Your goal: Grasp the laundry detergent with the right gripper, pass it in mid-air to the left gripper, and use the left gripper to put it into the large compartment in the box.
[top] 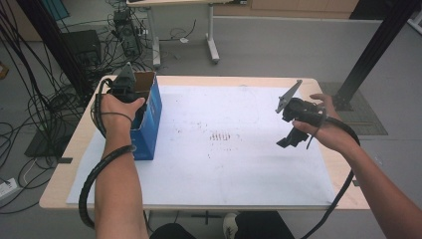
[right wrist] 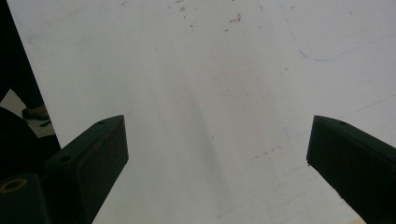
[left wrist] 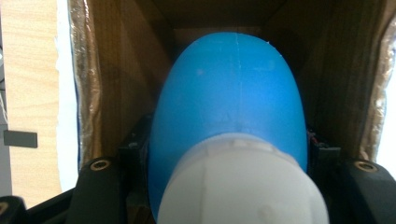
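A blue cardboard box (top: 151, 121) stands open-topped at the table's left edge. My left gripper (top: 128, 93) points down into it. In the left gripper view this gripper (left wrist: 229, 147) is shut on a blue rounded bottle (left wrist: 229, 88) with a white cap (left wrist: 243, 186), the brown inner walls of the box (left wrist: 123, 70) close around it. My right gripper (top: 289, 141) hovers over the right side of the white sheet (top: 224, 164). Seen from the right gripper view, it (right wrist: 217, 156) is open with nothing between its jaws.
The wooden table (top: 59, 191) is covered by the white sheet, which bears faint marks near its middle. Black cables (top: 35, 104) hang and lie on the floor at the left. A black post (top: 370, 50) rises at the right rear, and another table's legs (top: 213, 47) stand behind.
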`<state>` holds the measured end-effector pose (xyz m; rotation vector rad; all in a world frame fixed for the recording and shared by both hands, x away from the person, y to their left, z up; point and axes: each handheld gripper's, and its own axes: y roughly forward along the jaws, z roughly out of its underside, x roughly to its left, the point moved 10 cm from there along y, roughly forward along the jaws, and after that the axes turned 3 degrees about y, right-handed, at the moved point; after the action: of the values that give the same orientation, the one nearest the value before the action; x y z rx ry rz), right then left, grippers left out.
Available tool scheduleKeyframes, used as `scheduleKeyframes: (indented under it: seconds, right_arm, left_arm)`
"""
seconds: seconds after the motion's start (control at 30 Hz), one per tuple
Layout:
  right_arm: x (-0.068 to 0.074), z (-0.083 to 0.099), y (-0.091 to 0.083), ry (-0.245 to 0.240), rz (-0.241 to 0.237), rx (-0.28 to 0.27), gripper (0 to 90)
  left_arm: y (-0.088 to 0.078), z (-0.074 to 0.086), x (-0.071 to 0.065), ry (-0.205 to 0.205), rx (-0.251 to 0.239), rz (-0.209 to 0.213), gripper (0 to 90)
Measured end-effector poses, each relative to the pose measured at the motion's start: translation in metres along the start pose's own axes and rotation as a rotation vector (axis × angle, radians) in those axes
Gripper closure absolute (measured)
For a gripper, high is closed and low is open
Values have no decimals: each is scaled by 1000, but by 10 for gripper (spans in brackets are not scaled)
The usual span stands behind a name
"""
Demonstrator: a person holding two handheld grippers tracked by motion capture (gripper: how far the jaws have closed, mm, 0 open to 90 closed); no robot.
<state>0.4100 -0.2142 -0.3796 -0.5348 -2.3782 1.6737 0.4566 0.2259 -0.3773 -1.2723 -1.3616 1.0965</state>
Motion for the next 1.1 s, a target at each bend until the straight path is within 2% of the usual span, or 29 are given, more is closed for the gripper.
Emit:
scheduleKeyframes:
  seconds: [0.3, 0.63, 1.1]
  right_arm:
    - [0, -3, -1, -3, 5, 2, 55]
    - [-5, -1, -2, 3, 9, 7, 55]
    - [-6, -4, -6, -13, 20, 13, 55]
  left_arm:
    - [0, 1, 1, -9, -10, 3, 367]
    - [1, 0, -1, -7, 2, -6, 366]
    - [1, 0, -1, -6, 3, -3, 366]
